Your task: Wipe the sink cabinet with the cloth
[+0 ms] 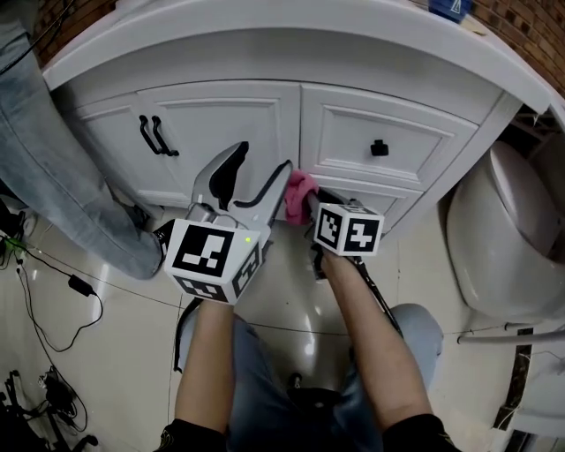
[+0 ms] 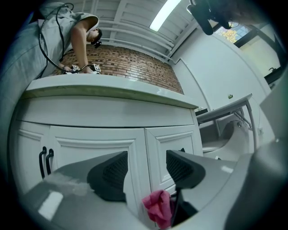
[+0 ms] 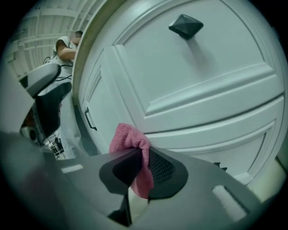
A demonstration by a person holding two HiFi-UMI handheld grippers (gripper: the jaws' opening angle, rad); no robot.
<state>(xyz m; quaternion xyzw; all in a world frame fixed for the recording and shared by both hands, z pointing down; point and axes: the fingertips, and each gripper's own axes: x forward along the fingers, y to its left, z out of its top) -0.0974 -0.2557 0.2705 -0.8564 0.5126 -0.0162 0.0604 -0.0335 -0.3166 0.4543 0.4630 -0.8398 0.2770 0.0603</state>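
Right now the right gripper [image 1: 305, 199] is clamped on the pink cloth [image 1: 298, 189], holding it right up at the white front of the sink cabinet [image 1: 231, 113], just below the drawer with the black knob [image 1: 379, 147]. The left gripper [image 1: 258, 173] hangs beside it, jaws wide apart and empty, aimed at the cabinet right of the 2 black door handles [image 1: 157, 136]. A person in jeans [image 1: 55, 163] stands at the cabinet's left end.

Light: bright, ceiling strip [image 2: 167, 13] | floor [image 1: 291, 309] glare | gripper views fisheye, dark corners, near parts blurred
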